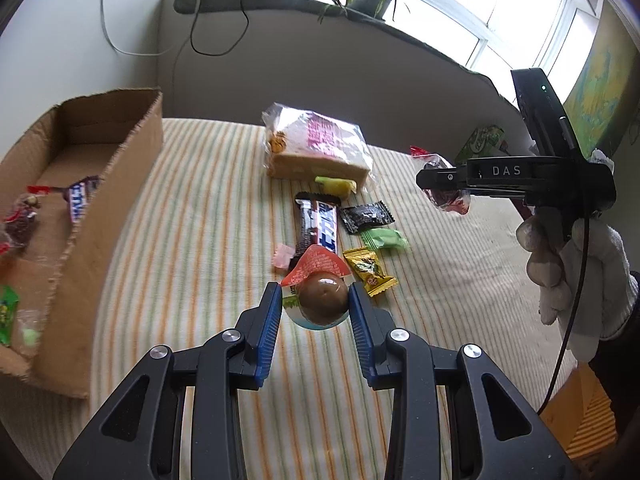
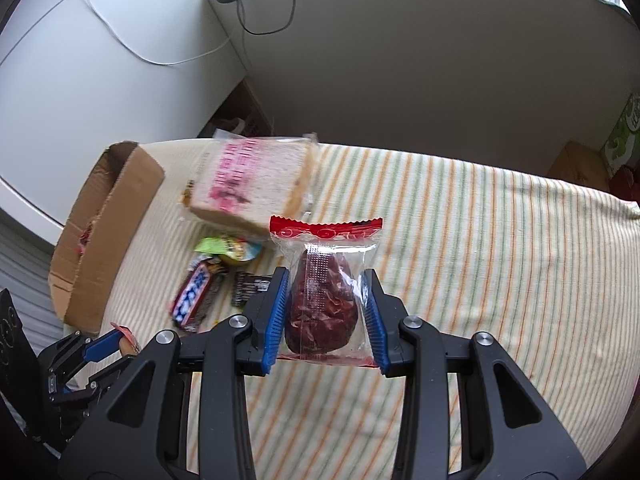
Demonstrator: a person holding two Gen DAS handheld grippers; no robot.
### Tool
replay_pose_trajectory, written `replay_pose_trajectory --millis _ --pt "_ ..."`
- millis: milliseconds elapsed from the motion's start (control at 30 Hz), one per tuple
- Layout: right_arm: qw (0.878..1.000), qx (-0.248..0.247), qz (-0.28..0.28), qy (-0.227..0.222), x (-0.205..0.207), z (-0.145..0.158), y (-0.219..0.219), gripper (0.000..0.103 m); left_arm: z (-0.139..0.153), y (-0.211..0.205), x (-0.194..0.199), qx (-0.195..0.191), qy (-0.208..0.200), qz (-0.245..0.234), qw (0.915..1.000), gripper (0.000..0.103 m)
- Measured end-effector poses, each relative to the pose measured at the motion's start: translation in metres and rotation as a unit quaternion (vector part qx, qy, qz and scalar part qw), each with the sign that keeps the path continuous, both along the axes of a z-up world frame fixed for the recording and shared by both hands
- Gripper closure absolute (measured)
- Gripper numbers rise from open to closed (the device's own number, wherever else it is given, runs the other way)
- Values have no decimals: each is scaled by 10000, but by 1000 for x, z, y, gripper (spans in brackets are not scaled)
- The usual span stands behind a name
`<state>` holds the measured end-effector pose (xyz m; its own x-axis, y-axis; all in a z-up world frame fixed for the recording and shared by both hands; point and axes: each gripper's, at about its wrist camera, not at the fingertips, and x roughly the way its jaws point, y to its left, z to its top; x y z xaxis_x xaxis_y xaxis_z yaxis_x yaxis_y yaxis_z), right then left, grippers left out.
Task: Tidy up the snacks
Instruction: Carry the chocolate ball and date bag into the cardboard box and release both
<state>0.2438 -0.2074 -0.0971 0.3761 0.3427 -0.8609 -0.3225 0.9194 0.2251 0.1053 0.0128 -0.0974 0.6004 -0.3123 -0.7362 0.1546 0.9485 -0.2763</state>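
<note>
A round brown-topped jelly cup (image 1: 322, 300) with an orange-red foil lid sits clamped between blue pads. A clear packet with a red top edge, holding a dark red date (image 2: 322, 304), is pinched upright likewise. On the striped cloth lie a wrapped sandwich (image 1: 318, 146), a yellow sweet (image 1: 335, 185) touching it, a chocolate bar (image 1: 318, 228), black (image 1: 366, 216), green (image 1: 384, 239) and gold (image 1: 369, 271) sweets, and a pink one (image 1: 283, 259). The cardboard box (image 1: 104, 216) at left holds another bar (image 1: 80, 196) and packets.
</note>
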Motion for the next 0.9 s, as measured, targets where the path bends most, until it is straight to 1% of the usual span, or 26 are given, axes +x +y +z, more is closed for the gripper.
replay_pose_trajectory --millis 133,333,533,700,900 --pt "9999 14 116 -74 -8 10 13 65 6 12 -7 13 -62 81 9999 70" --pt "9991 2 398 -162 -19 23 43 65 17 36 -17 31 -174 246 9995 70" --pt "9972 1 709 -248 -28 34 84 65 30 65 -22 57 -326 485 9983 70" --pt "9945 31 1005 -295 -36 45 119 65 34 87 -25 87 -386 679 9969 70" --pt "9912 54 1278 -329 -42 49 165 65 35 120 -29 73 -430 940 9946 70"
